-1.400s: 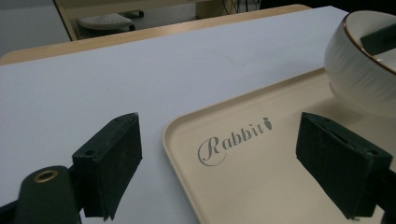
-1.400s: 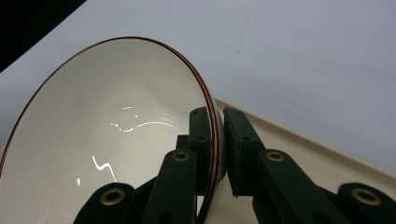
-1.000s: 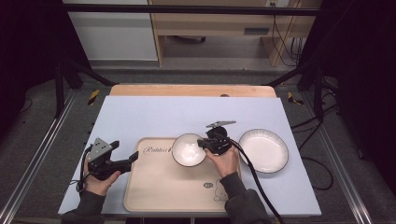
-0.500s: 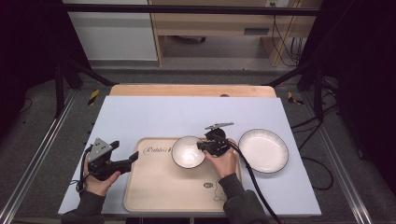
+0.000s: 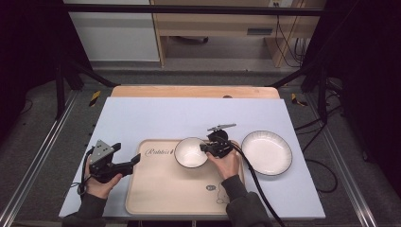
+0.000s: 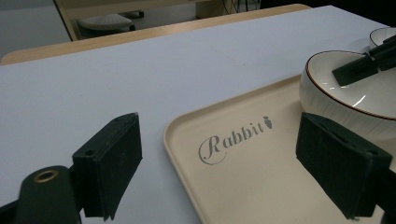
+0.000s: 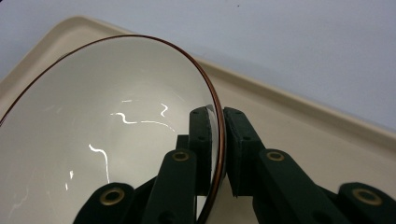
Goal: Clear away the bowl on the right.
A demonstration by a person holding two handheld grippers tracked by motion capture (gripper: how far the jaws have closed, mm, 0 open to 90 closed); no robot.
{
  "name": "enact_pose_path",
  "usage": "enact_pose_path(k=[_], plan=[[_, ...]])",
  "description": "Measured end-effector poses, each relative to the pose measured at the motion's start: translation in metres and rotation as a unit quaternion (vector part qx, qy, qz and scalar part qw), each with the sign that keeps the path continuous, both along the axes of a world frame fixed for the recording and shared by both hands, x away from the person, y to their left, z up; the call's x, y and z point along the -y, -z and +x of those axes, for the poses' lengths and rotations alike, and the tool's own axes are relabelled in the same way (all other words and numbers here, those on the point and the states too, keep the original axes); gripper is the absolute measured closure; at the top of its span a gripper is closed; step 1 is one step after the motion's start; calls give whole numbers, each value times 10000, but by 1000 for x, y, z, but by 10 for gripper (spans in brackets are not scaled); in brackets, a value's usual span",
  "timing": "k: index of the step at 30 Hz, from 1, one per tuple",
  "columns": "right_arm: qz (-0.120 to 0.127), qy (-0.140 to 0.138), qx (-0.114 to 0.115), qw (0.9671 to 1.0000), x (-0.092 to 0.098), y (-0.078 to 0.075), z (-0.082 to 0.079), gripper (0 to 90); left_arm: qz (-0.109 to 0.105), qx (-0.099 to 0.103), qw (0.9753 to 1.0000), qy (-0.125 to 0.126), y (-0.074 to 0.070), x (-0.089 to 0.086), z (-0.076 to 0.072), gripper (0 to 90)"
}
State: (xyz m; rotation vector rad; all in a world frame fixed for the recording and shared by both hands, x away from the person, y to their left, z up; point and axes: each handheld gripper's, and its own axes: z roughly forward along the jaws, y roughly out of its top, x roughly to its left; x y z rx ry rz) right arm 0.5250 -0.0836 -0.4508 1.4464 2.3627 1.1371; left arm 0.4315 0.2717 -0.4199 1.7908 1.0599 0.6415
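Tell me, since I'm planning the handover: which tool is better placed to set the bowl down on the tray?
Right. The right tool is already clamped on the bowl rim, over the tray. The left tool is open and empty at the tray's left edge, apart from the bowl.

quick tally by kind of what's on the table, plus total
Bowls: 1, the white bowl over the tray, its rim clamped in the right claw.
Plates: 1, the white plate on the mat right of the tray.
Trays: 1, the beige tray.
Claws: 2, counting the left claw, open over the tray's left edge.
Total: 5
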Motion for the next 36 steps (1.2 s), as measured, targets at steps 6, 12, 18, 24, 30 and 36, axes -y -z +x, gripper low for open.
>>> enact_pose_path(k=[6, 12, 18, 24, 30, 36], plan=[[-1, -63, 124, 9999, 1, -2, -1, 776, 17, 1, 10000, 7, 0, 1, 0, 141], [27, 42, 610, 9981, 8, -18, -9, 588, -11, 10, 10000, -3, 0, 1, 0, 141], [79, 109, 988, 9950, 15, -31, -16, 387, 3, 15, 10000, -5, 0, 1, 0, 140], [59, 24, 1290, 9916, 19, -41, -26, 252, -18, 24, 10000, -16, -1, 0, -1, 138], [84, -44, 1608, 9869, 25, -49, -36, 188, -15, 37, 10000, -18, -1, 0, -1, 136], [255, 55, 1904, 9814, 39, -53, -47, 158, -7, 37, 10000, -16, -1, 0, -1, 133]])
